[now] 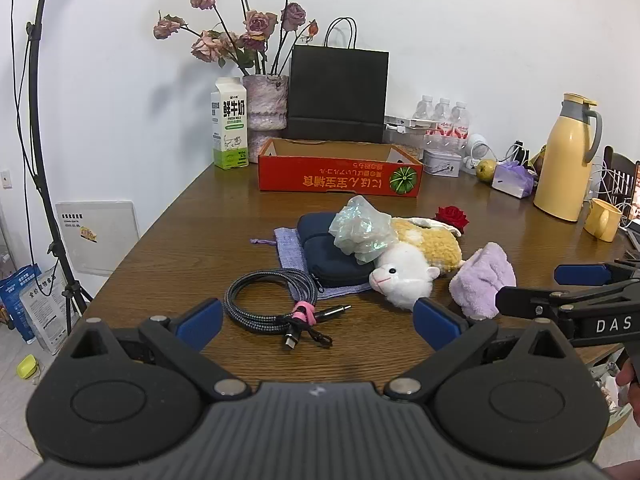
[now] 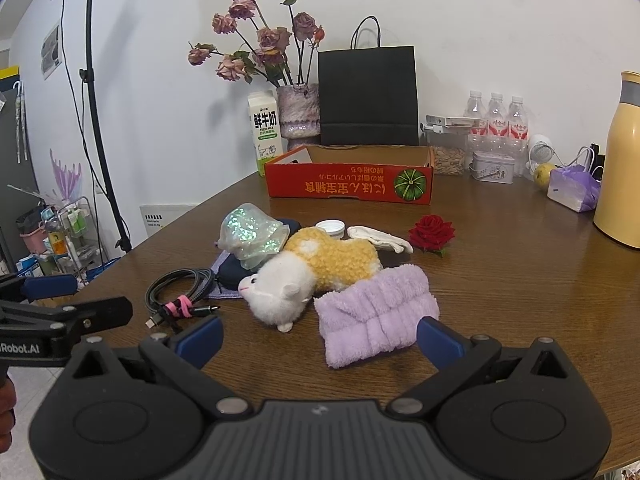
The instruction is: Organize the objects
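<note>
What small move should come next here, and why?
Probably lower the right gripper onto the lilac fluffy cloth and close. Both grippers are open and hold nothing; the left gripper hovers near the coiled cable. The cloth lies nearest the right fingers, apart from the pile, and the red cardboard tray behind looks like the likely destination.

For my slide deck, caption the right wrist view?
Open right gripper faces purple towel, plush sheep and coiled cable before the red box.

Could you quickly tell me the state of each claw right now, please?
Left claw: open, holding nothing, above the coiled cable.
Right claw: open, holding nothing, near the purple towel.
</note>
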Demonstrator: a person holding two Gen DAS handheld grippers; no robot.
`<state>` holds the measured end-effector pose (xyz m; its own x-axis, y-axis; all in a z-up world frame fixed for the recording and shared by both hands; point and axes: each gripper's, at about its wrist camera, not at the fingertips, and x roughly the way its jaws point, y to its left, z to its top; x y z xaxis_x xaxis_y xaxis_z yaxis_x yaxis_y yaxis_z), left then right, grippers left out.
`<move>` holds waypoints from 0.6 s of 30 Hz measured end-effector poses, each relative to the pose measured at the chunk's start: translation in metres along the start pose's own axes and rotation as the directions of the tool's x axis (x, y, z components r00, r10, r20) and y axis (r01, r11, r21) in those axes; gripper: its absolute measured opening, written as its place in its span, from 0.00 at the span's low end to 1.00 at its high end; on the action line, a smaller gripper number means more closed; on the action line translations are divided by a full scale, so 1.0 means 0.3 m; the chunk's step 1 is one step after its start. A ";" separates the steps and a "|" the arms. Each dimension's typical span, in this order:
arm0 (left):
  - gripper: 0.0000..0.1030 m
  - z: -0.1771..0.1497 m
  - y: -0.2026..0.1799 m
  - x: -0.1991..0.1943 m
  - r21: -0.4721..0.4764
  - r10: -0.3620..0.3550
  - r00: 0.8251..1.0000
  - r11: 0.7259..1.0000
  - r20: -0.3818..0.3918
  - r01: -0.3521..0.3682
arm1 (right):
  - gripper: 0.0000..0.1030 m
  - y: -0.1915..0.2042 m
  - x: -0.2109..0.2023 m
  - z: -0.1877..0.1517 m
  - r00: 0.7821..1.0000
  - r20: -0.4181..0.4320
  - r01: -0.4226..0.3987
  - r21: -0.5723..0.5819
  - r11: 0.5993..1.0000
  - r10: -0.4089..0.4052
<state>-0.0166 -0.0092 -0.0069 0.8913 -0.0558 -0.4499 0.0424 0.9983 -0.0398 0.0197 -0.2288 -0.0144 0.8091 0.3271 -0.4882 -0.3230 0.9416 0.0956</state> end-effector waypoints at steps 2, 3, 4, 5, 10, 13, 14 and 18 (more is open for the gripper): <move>1.00 0.001 0.000 -0.001 -0.001 0.000 1.000 1.000 0.000 0.000 | 1.00 0.000 0.000 -0.001 1.000 0.000 -0.001 0.000 1.000 0.001; 1.00 0.001 -0.001 -0.001 -0.001 0.001 1.000 1.000 0.000 -0.001 | 1.00 0.000 0.000 0.000 1.000 0.000 0.000 0.000 1.000 0.000; 1.00 0.001 0.000 -0.002 -0.001 0.000 1.000 1.000 0.001 0.000 | 1.00 -0.001 0.000 -0.001 1.000 0.000 0.000 0.000 1.000 0.000; 1.00 0.001 -0.001 -0.001 0.000 0.000 1.000 1.000 0.000 0.000 | 1.00 0.000 0.000 -0.001 1.000 0.000 0.000 0.000 1.000 0.000; 1.00 0.002 -0.001 -0.001 0.001 0.000 1.000 1.000 0.000 0.000 | 1.00 0.000 0.000 0.000 1.000 0.000 0.000 0.000 1.000 0.000; 1.00 0.003 -0.002 -0.003 0.000 0.000 1.000 1.000 0.000 0.000 | 1.00 -0.001 0.001 -0.001 1.000 0.000 0.000 0.001 1.000 0.000; 1.00 0.002 -0.002 -0.002 -0.001 0.001 1.000 1.000 0.001 -0.001 | 1.00 -0.001 0.001 -0.001 1.000 0.000 0.000 0.001 1.000 0.000; 1.00 0.002 -0.004 -0.008 -0.002 -0.001 1.000 1.000 0.006 0.001 | 1.00 0.000 0.001 0.000 1.000 0.000 0.000 0.000 1.000 0.000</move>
<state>-0.0184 -0.0102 -0.0052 0.8941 -0.0567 -0.4442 0.0424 0.9982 -0.0423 0.0200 -0.2288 -0.0147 0.8091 0.3271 -0.4883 -0.3230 0.9416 0.0955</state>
